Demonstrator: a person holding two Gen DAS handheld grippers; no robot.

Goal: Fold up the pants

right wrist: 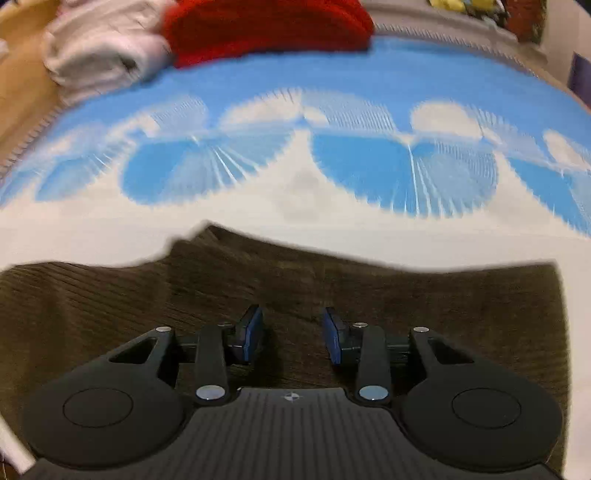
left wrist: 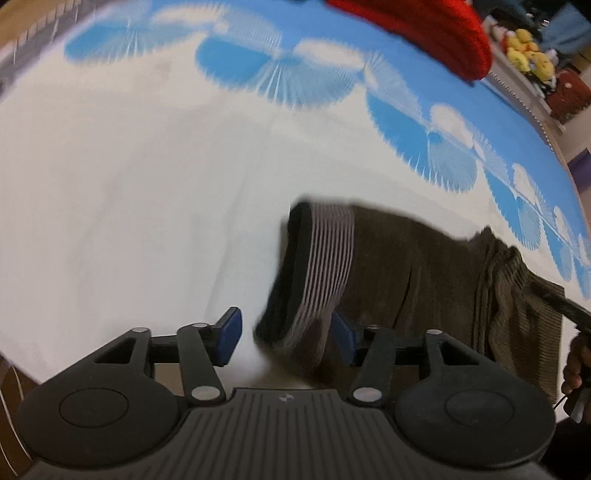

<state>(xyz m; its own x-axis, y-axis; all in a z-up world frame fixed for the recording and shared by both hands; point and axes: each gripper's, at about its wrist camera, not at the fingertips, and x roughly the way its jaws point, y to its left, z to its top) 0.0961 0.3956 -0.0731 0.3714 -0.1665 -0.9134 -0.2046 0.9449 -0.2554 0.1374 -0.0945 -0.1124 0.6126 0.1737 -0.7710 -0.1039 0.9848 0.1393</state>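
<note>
The brown corduroy pants (left wrist: pixel 424 266) lie on a white and blue patterned sheet (left wrist: pixel 129 192). Their striped elastic waistband (left wrist: pixel 325 266), edged in black, is turned up at the left end of the heap. My left gripper (left wrist: pixel 286 336) is open, and the lower corner of the waistband sits between its blue pads without being pinched. A gap shows beside the left pad (left wrist: pixel 231 332). In the right wrist view the pants (right wrist: pixel 295 280) spread across the whole width. My right gripper (right wrist: pixel 293 336) hovers over the cloth, open, with nothing caught between its pads.
A red knit garment (right wrist: pixel 266 29) and a folded white cloth (right wrist: pixel 99 48) lie at the far edge of the sheet. Yellow plush toys (left wrist: pixel 528 55) sit beyond the bed at the upper right. A person's hand (left wrist: pixel 574 363) shows at the right edge of the left wrist view.
</note>
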